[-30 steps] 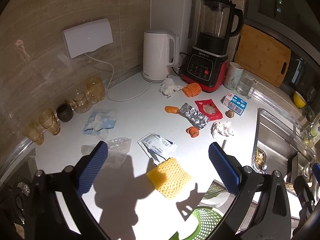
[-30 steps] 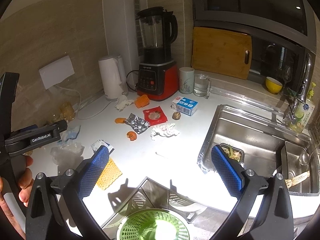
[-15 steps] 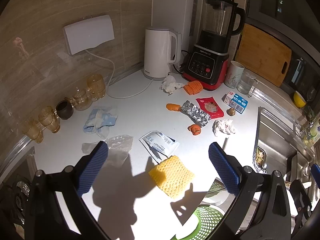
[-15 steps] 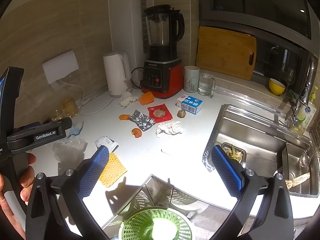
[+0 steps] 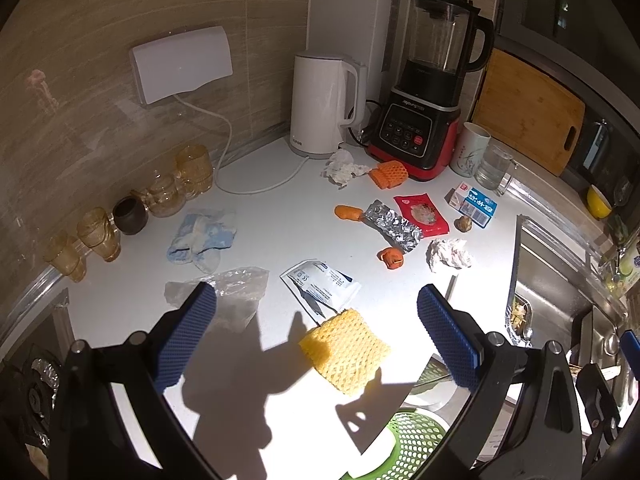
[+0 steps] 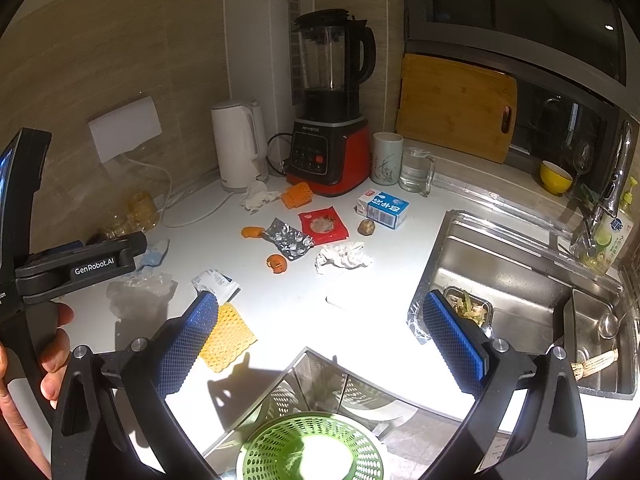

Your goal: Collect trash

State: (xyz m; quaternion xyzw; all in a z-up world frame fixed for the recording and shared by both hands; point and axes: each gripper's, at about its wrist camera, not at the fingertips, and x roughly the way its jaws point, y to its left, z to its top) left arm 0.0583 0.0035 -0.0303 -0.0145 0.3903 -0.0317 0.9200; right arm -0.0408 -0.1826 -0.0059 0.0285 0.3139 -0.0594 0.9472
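Trash lies scattered on the white counter [image 5: 280, 216]: a yellow foam net [image 5: 345, 351], a white sachet [image 5: 320, 286], a clear plastic bag [image 5: 236, 294], a blue-white cloth [image 5: 202, 240], crumpled tissues [image 5: 449, 254], foil [image 5: 394, 225], a red packet [image 5: 420, 214] and orange peel [image 5: 391, 258]. A green basket [image 6: 310, 450] stands below the counter's front edge. My left gripper [image 5: 316, 338] is open and empty above the foam net. My right gripper [image 6: 320, 346] is open and empty above the counter edge; the foam net [image 6: 228, 338] lies by its left finger.
A white kettle [image 5: 322, 106], a red-black blender [image 5: 426, 92], a mug [image 5: 470, 150], a glass [image 5: 492, 168] and a milk carton [image 5: 474, 204] stand at the back. Amber glasses [image 5: 172, 194] line the left wall. A steel sink [image 6: 520, 292] is at the right.
Both grippers have drifted slightly forward over the counter, staying open and empty. Nothing on the counter has moved.
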